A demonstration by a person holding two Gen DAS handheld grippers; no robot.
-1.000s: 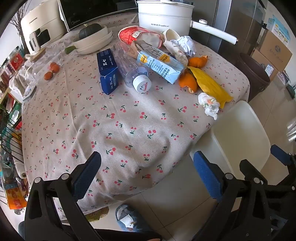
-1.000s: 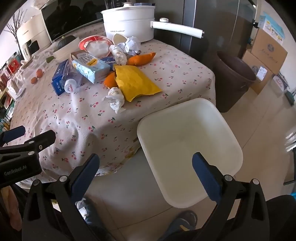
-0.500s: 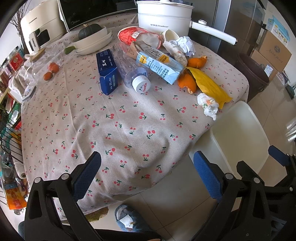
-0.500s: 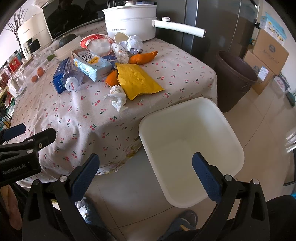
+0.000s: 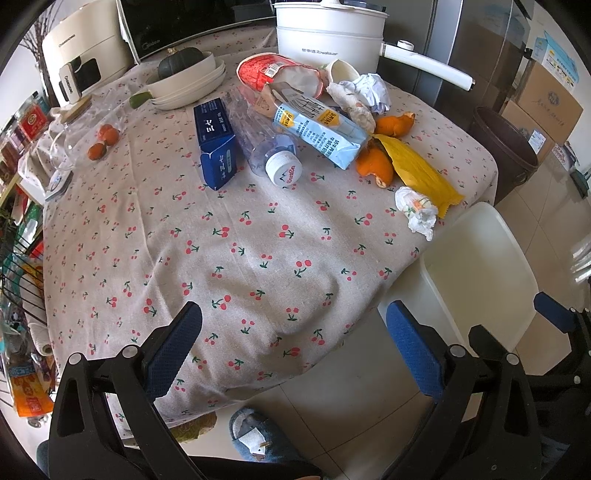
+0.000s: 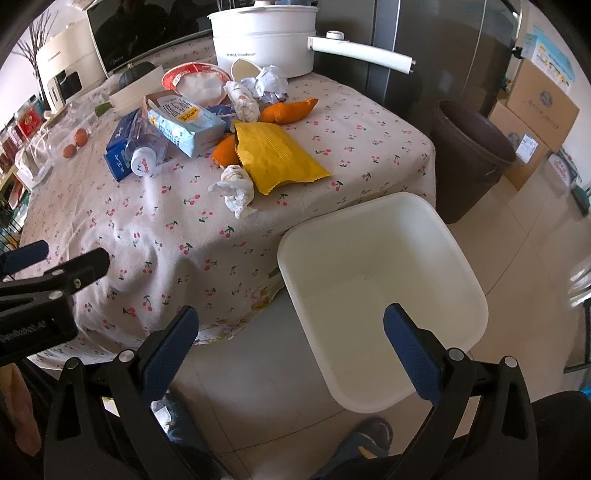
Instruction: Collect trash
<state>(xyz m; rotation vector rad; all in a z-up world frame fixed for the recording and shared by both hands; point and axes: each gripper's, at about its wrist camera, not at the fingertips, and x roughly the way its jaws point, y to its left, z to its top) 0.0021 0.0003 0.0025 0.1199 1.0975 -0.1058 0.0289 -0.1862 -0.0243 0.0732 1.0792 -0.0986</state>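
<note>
Trash piled upper centre on desk | my left claw, right claw both agape, empty | risk: bottle rolls if nudged

right gripper gapes above white bin beside littered table.

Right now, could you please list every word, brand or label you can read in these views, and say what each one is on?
"Midea": black microwave.
"Royalstar": white electric pot.
"Bonaqua", hard to make out: bottle cap.
Cream appliance: brand too blurred.
Blue box, milk carton, red cup, cardboard boxes: print too small.
</note>
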